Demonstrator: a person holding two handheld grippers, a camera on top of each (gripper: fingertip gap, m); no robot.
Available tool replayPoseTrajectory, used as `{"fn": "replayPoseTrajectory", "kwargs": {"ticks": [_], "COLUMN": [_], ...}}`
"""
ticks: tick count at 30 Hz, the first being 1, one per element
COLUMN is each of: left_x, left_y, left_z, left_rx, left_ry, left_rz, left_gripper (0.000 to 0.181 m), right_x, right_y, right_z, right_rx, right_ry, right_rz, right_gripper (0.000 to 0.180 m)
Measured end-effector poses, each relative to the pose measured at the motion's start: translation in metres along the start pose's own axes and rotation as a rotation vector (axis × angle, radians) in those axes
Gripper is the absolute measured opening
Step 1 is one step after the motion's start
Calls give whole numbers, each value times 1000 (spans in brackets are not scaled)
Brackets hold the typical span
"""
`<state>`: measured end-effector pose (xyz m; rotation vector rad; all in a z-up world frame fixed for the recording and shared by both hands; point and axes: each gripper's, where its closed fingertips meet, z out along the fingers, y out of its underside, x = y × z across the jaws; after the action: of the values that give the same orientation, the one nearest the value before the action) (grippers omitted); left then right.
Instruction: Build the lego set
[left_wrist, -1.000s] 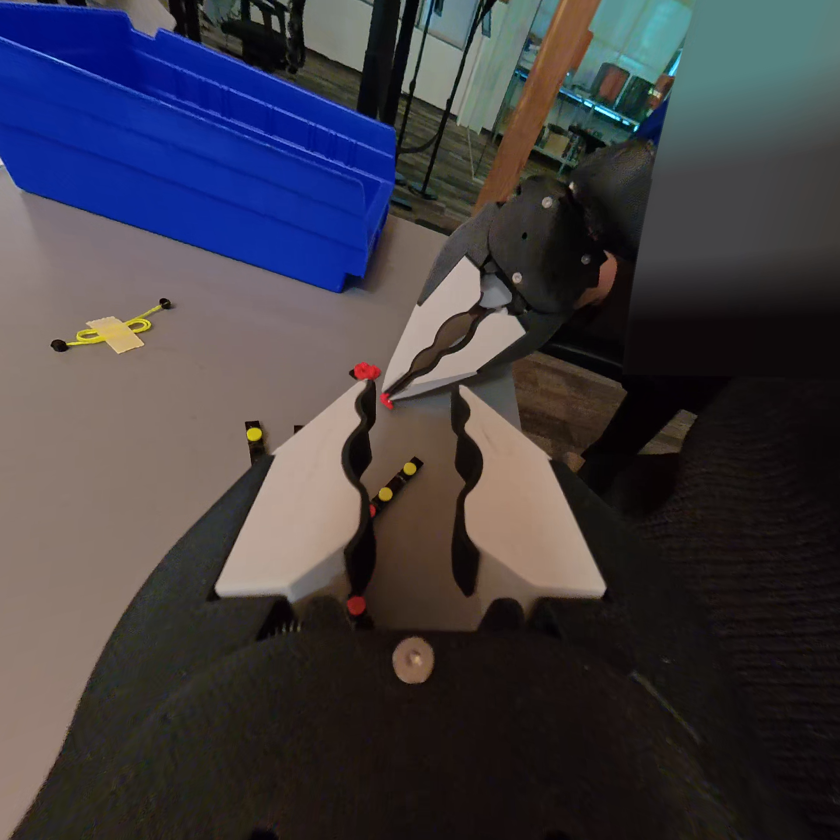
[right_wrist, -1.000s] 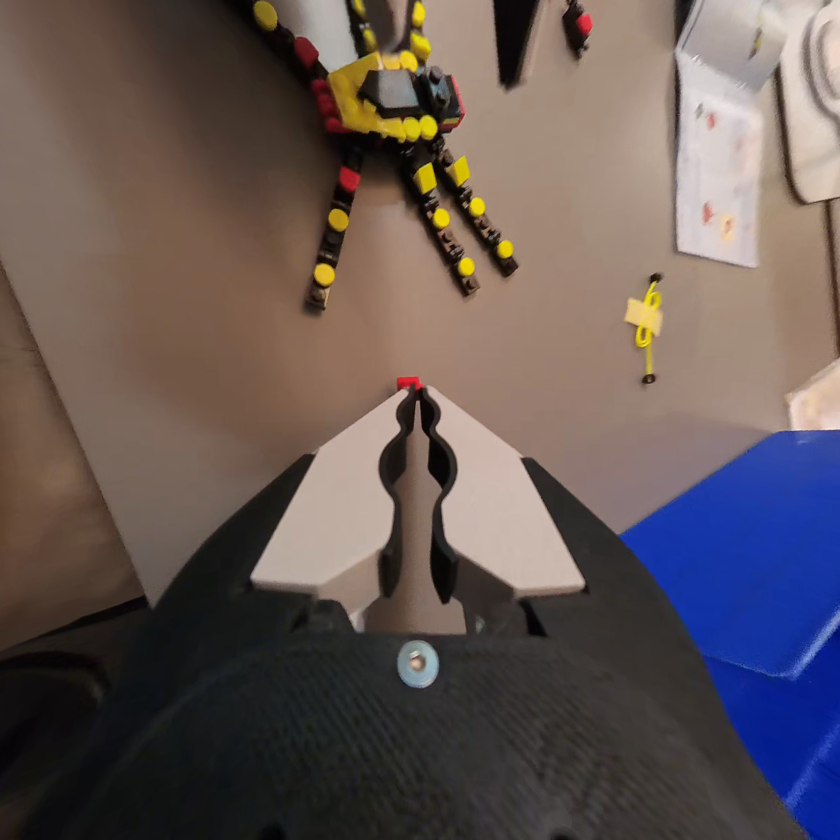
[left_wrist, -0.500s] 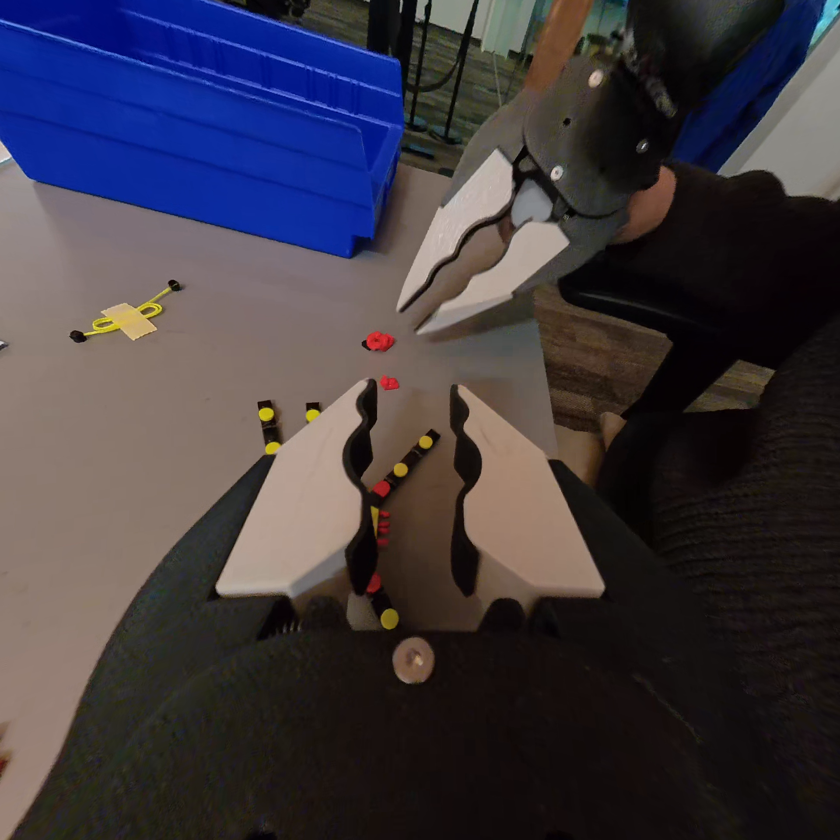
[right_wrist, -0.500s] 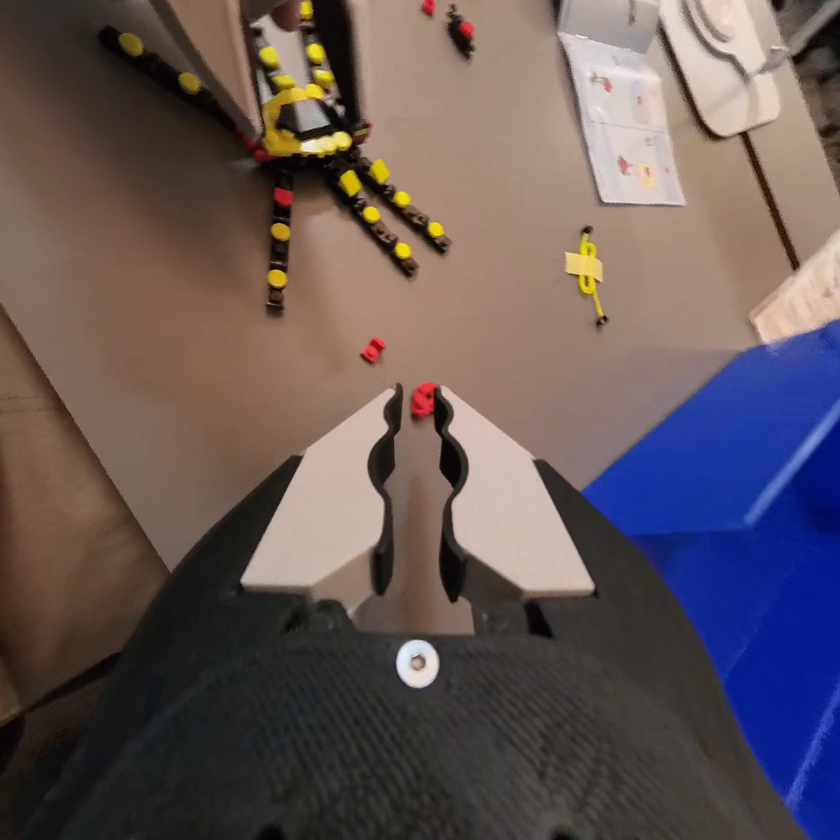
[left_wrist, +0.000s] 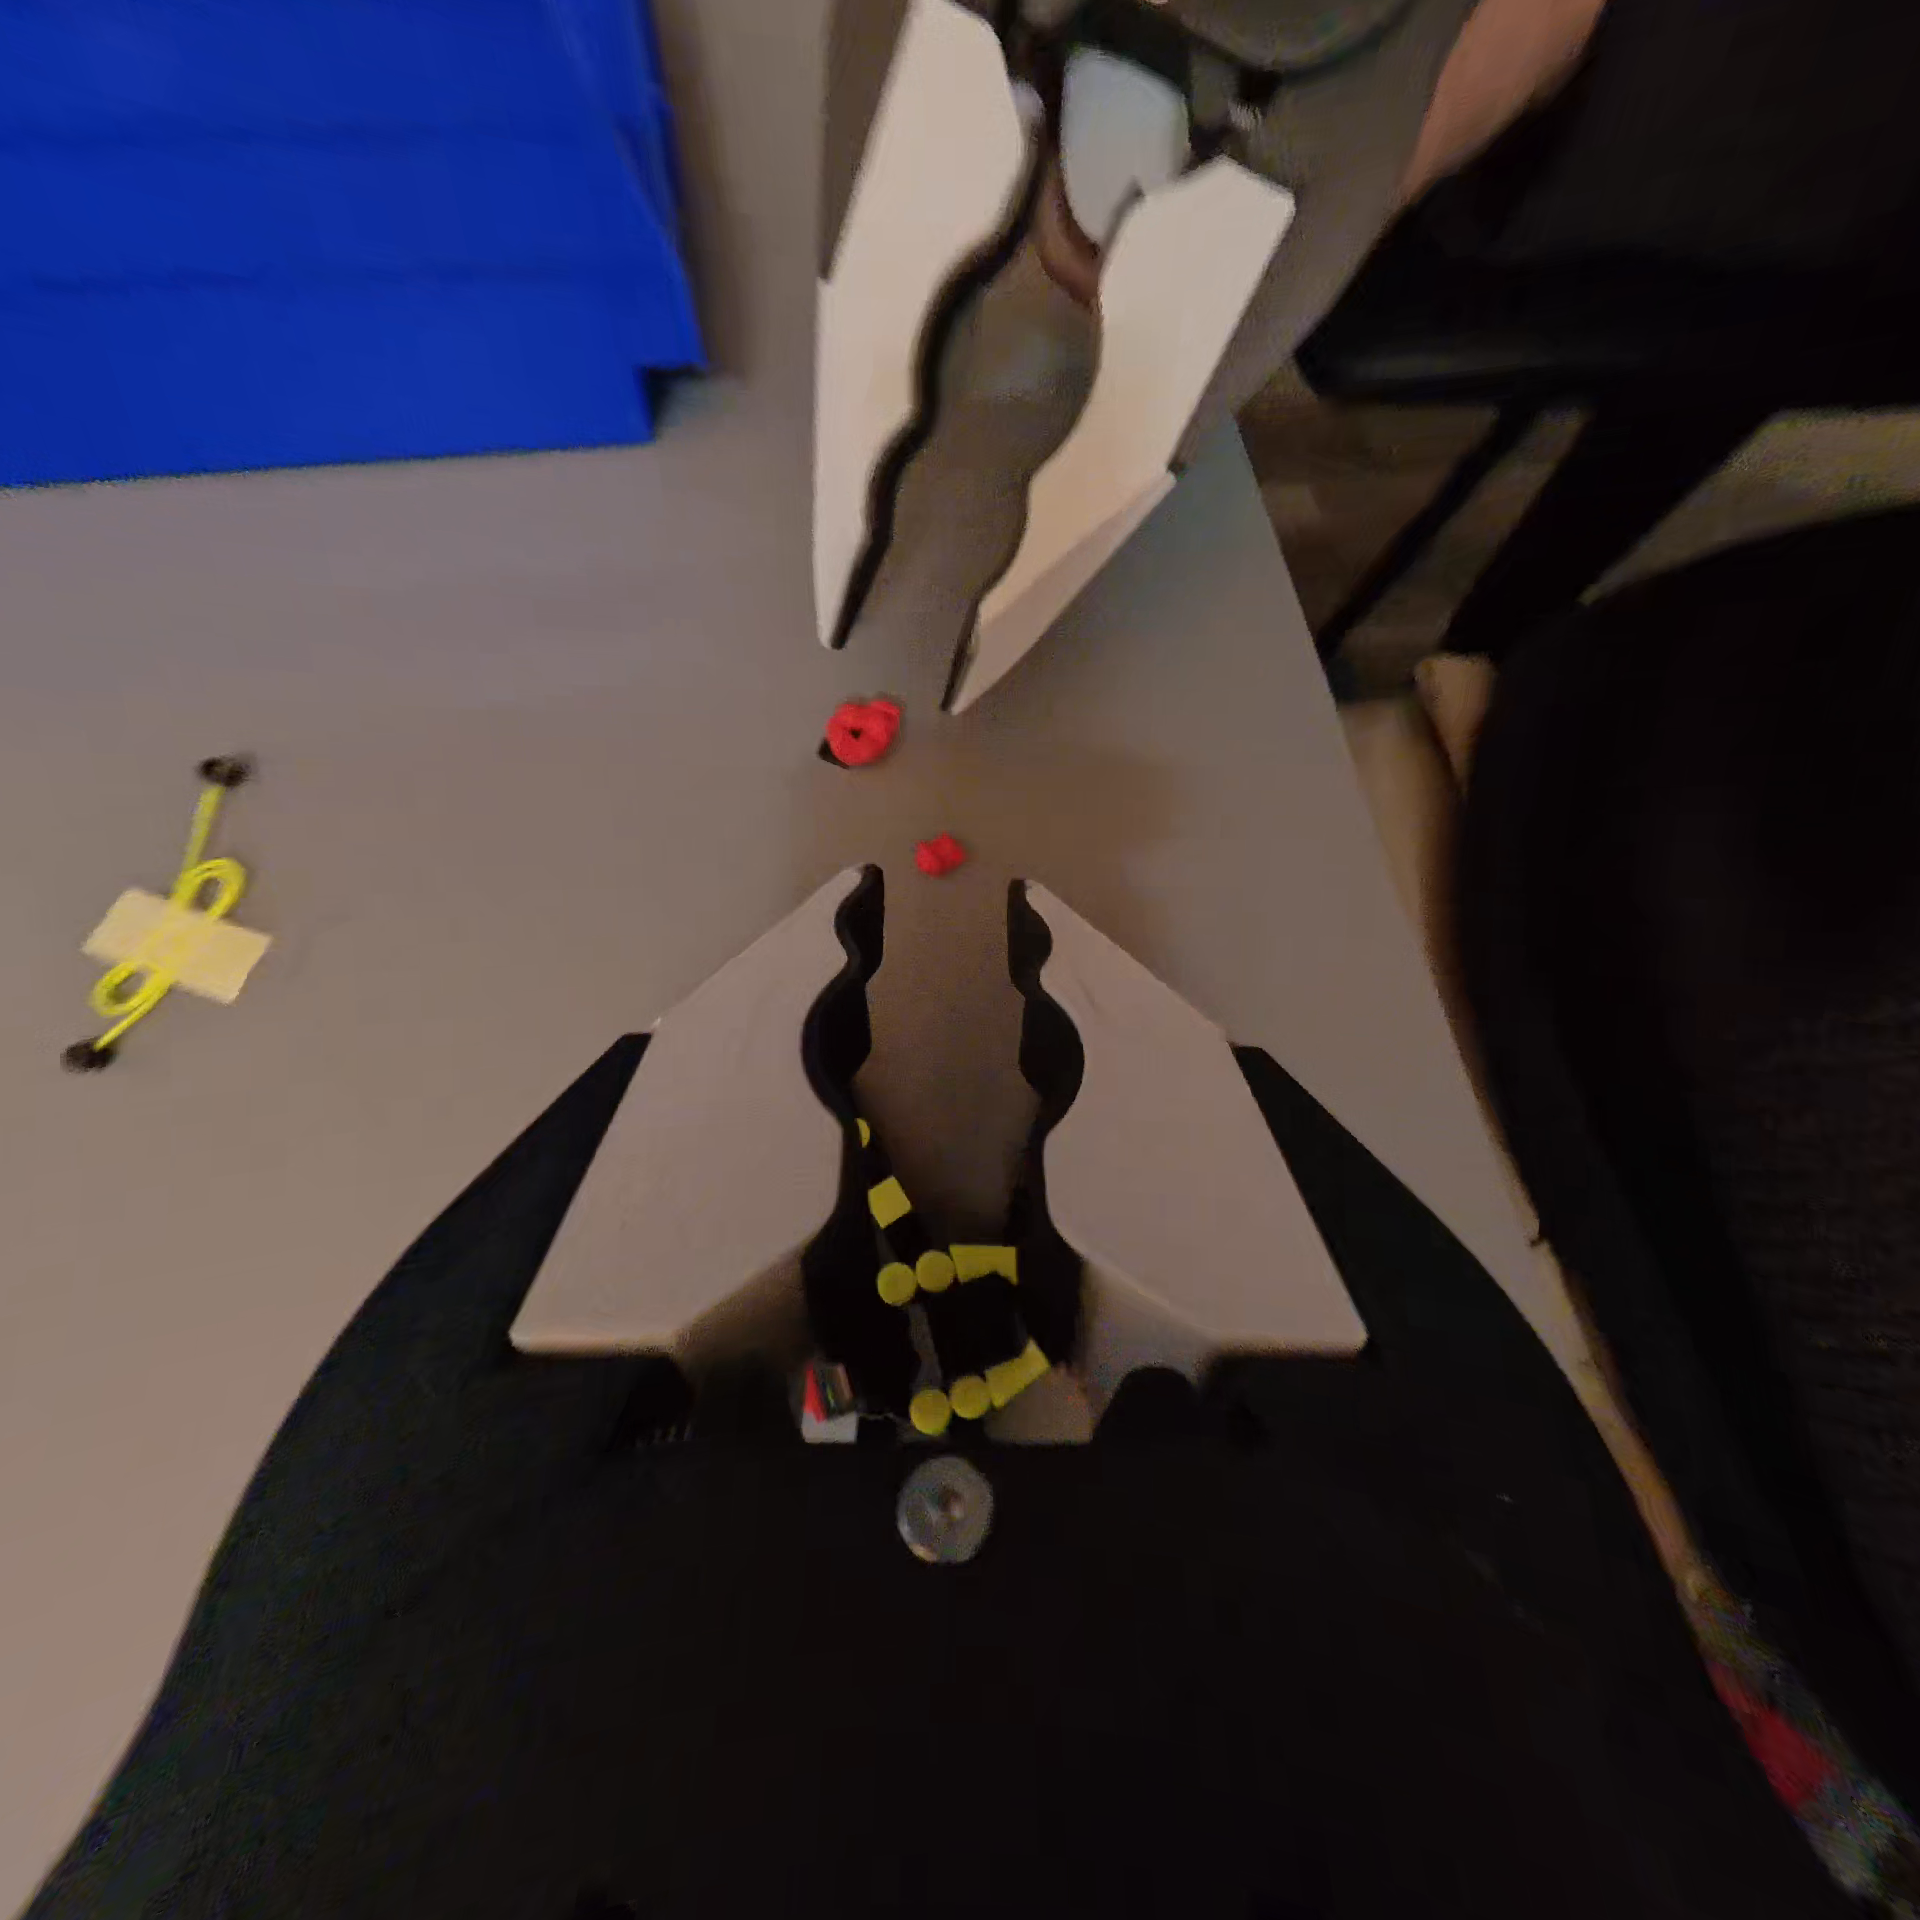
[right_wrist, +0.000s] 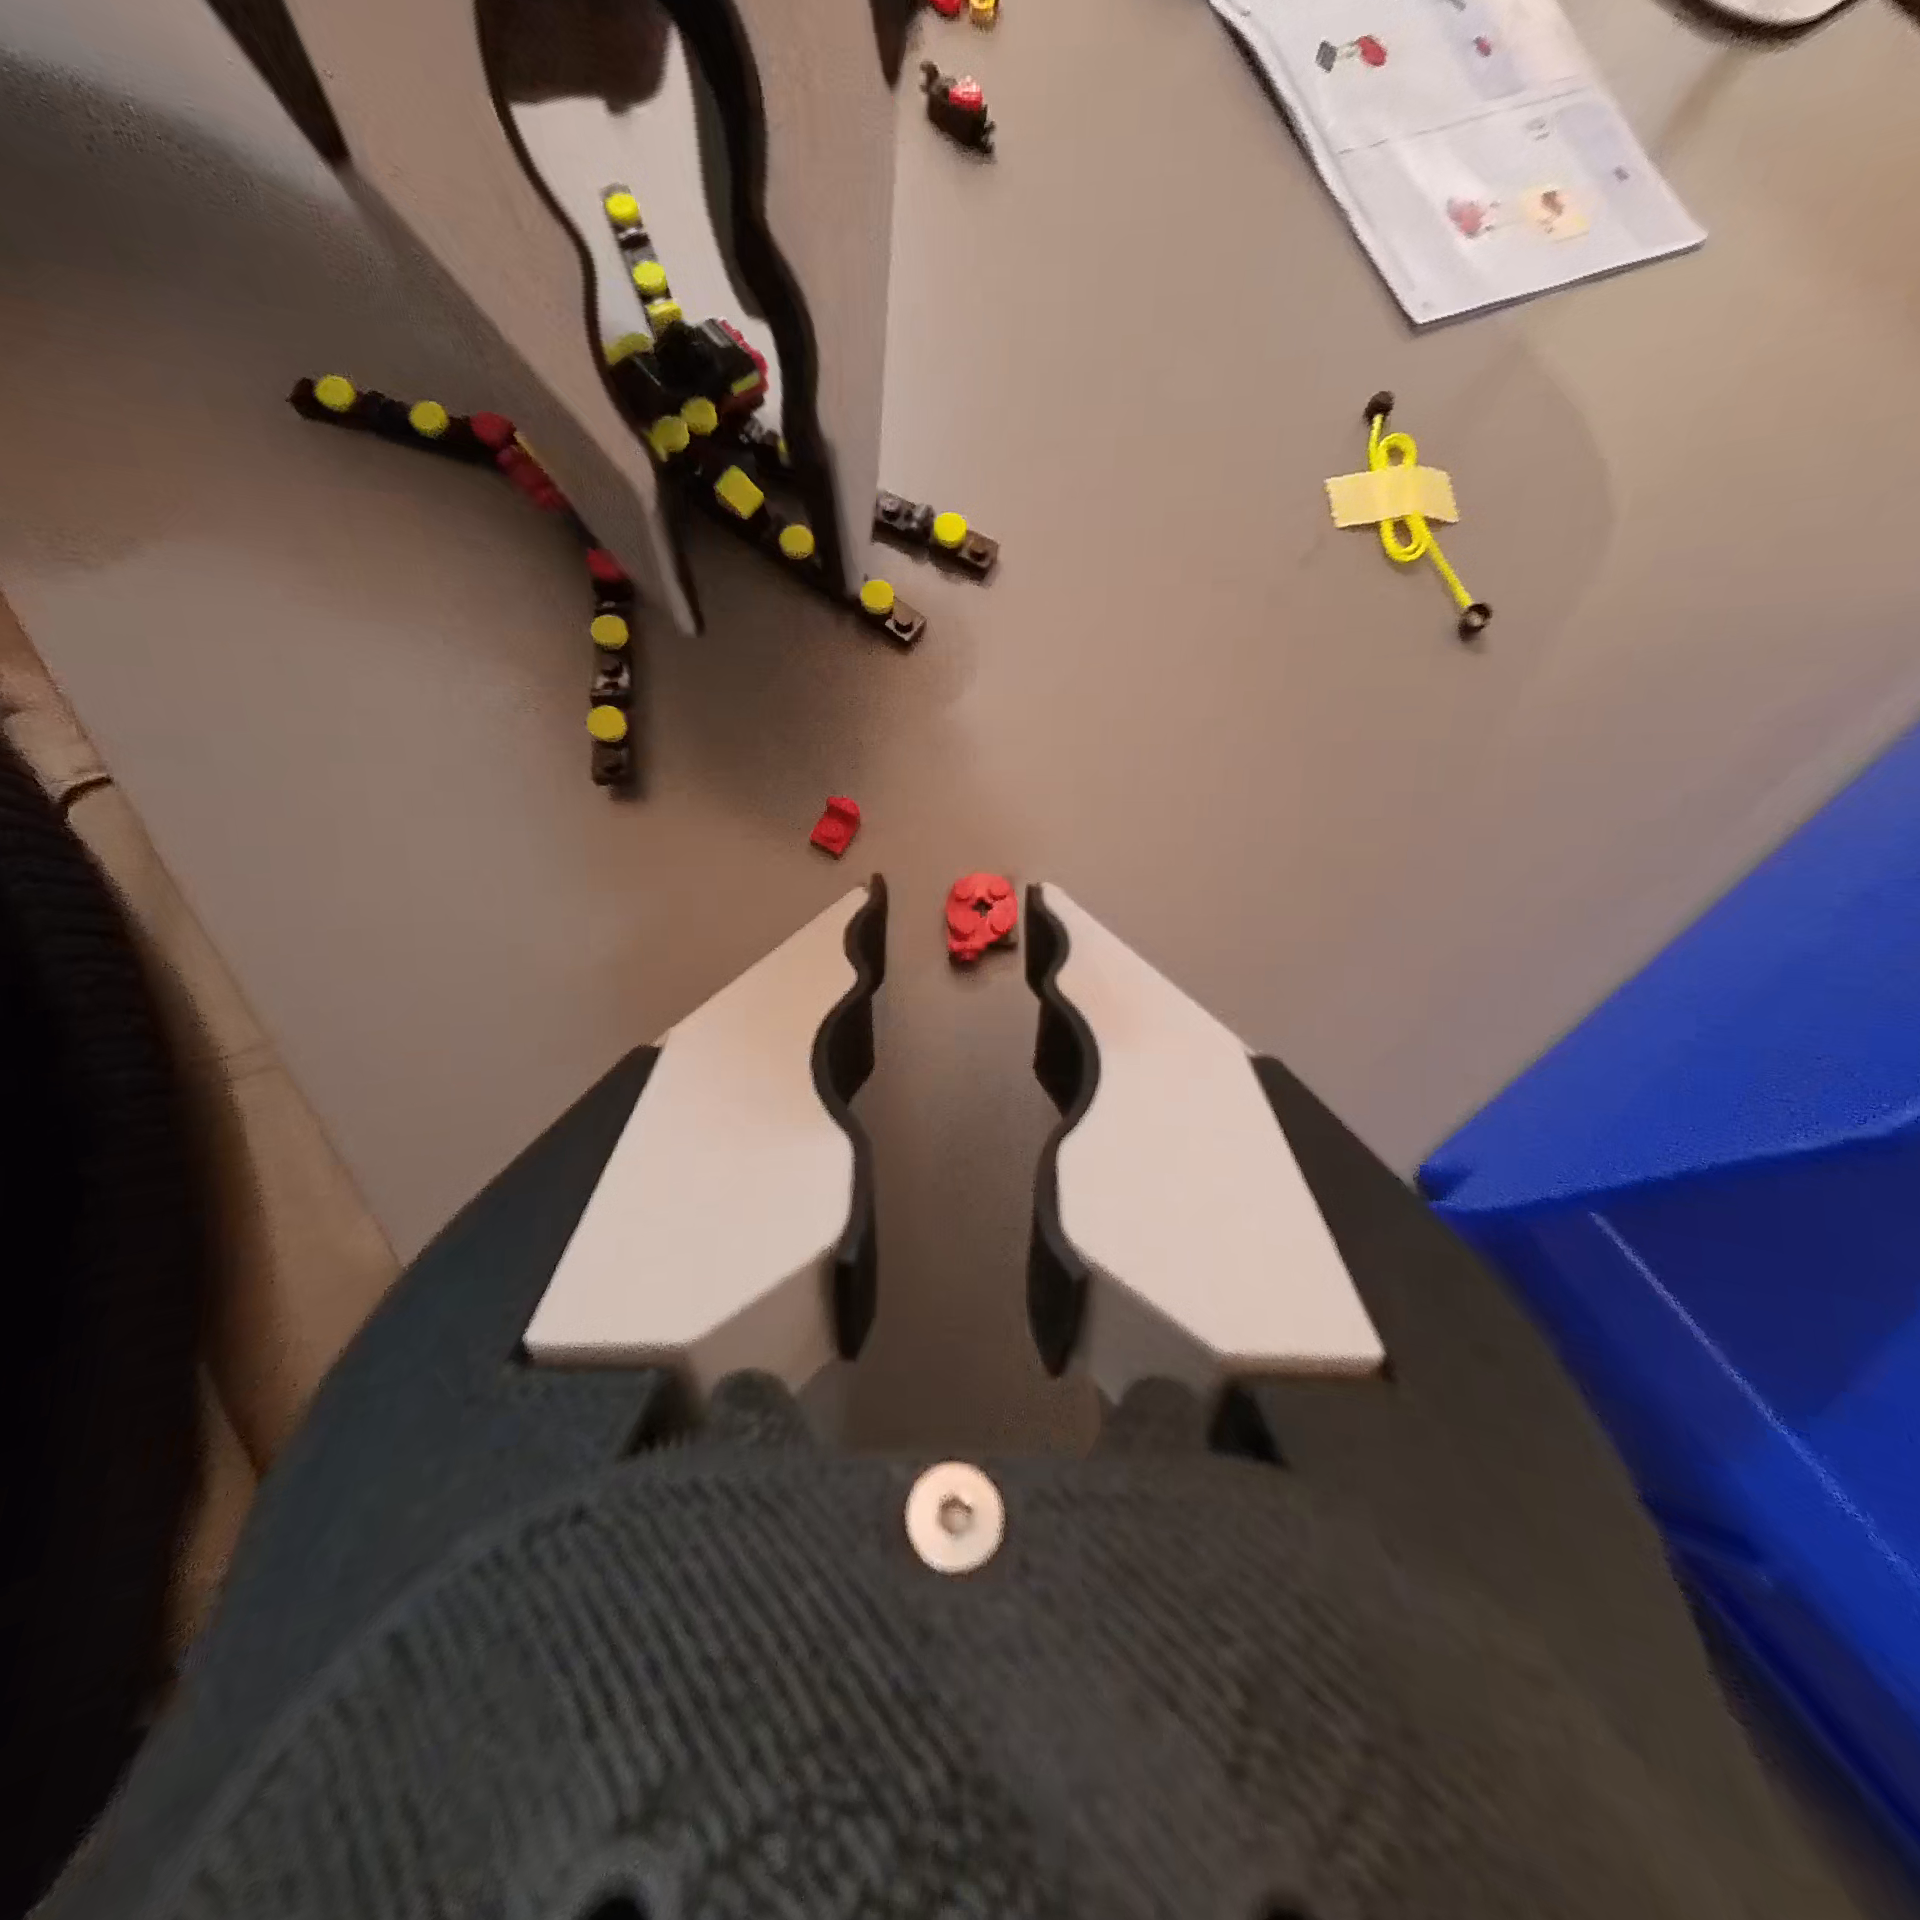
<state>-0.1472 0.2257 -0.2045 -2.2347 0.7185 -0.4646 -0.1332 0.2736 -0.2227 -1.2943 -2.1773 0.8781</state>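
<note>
**Claws closing in on loose red pieces**

Left wrist view: the left claw (left_wrist: 943, 888) is standing wide, gripping nothing. Under its base, at 6 o'clock, the black-and-yellow model (left_wrist: 935, 1309) is lying on the grey tabletop (left_wrist: 468, 675). A small red brick (left_wrist: 939, 854) is sitting just beyond the tips at 12 o'clock, and a round red piece (left_wrist: 862, 730) is lying a little farther out. The right claw (left_wrist: 894, 675) is pointing down from 12 o'clock, parted, its tips just beside the round piece. A blue bin (left_wrist: 312, 229) is filling the view at 10 o'clock; a yellow cord (left_wrist: 166, 935) is lying at 9 o'clock.

Right wrist view: the right claw (right_wrist: 954, 894) is standing wide and empty, with the round red piece (right_wrist: 979, 916) lying between its tips, nearer the right finger. The red brick (right_wrist: 836, 826) is lying near at 11 o'clock. The model (right_wrist: 686, 395), spider-like with studded black legs, is sprawling at 11 o'clock beneath the left claw (right_wrist: 769, 613). A booklet (right_wrist: 1475, 156) is lying at 1 o'clock.

The red pieces are probably light, stiff and slick, so they are likely to skid; pinching across opposite edges looks best. The model's thin legs look fragile.
</note>
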Motion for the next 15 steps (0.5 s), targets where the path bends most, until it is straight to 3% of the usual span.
{"fn": "replayPoseTrajectory", "kwargs": {"ticks": [3, 8, 15], "left_x": [1, -3, -2], "left_y": [10, 7, 11], "left_z": [12, 24, 39], "left_rx": [-121, -142, -145], "left_ry": [71, 143, 174], "left_rz": [103, 144, 149], "left_gripper": [23, 23, 25], "right_x": [1, 5, 4], "right_y": [6, 7, 10], "right_z": [5, 11, 18], "right_rx": [-17, -13, -20], "right_ry": [-22, -53, -86], "right_rz": [30, 79, 94], "right_gripper": [27, 32, 25]}}
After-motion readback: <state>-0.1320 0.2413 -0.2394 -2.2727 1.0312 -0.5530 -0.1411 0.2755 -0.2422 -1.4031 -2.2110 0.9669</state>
